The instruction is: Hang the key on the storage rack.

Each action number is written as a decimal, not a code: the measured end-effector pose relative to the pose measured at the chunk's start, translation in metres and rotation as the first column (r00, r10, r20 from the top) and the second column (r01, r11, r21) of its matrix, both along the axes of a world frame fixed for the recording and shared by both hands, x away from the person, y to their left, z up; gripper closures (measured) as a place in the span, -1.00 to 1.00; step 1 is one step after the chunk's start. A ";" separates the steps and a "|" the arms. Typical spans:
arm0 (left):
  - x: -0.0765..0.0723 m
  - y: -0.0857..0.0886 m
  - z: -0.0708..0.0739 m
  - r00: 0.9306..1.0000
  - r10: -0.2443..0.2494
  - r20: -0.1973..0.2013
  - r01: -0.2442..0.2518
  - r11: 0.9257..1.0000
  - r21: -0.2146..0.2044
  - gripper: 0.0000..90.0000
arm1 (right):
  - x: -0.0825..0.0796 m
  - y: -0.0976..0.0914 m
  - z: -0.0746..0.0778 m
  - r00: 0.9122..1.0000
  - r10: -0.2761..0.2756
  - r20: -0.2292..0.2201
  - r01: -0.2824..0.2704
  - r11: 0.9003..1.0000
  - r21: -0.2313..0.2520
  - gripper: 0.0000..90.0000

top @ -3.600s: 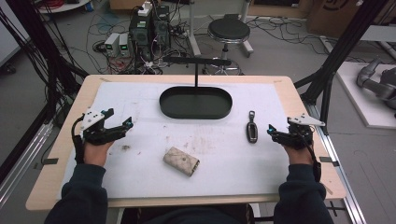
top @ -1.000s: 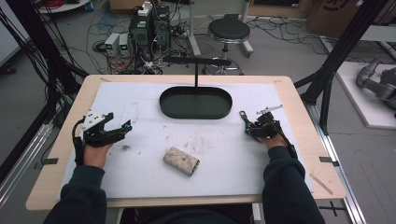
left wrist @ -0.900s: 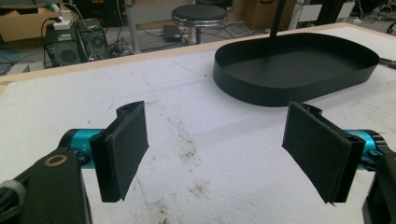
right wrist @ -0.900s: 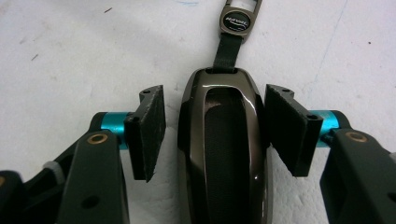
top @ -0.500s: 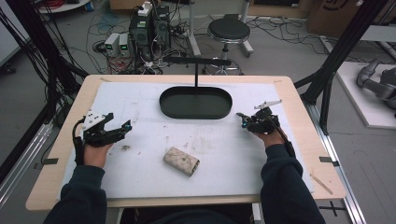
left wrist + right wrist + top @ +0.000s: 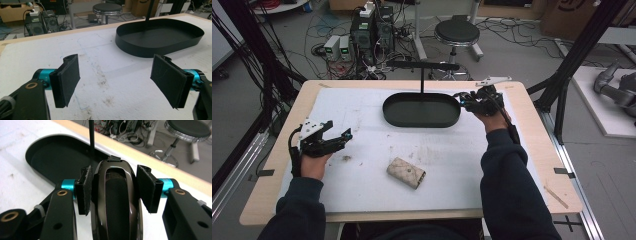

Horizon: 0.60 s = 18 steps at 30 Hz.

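One white-padded wooden table (image 6: 362,105) stands among cables and a stool (image 6: 457,33). The right gripper (image 6: 463,101) clamps a dark key fob (image 6: 116,202) beside the black tray (image 6: 421,111), its long axis running along the jaws. The left gripper (image 6: 343,137) gapes empty.

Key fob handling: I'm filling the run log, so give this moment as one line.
right claw: shut on key fob, lifted at tray right end | left claw: open, idle | pouch: on table
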State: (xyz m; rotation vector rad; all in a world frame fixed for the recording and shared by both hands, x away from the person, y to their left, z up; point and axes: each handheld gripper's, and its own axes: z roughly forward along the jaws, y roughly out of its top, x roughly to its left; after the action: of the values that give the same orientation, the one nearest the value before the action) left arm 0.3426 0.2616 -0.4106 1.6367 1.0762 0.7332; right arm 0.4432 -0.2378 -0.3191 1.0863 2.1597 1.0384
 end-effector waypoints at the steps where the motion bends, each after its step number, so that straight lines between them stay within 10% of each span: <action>1: 0.000 0.000 0.000 1.000 0.002 0.002 -0.002 1.000 -0.001 -0.49 | 0.001 0.003 0.004 1.000 0.000 0.016 0.000 1.000 0.007 0.11; 18: -0.001 0.001 0.000 1.000 0.003 0.006 -0.003 1.000 -0.007 -0.49 | 0.027 0.024 0.053 0.995 -0.035 0.097 0.032 0.999 0.031 0.11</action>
State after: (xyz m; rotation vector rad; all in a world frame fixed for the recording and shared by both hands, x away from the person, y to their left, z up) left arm 0.3421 0.2628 -0.4102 1.6259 1.0758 0.7349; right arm 0.4702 -0.2138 -0.2656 1.0589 2.0485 1.0886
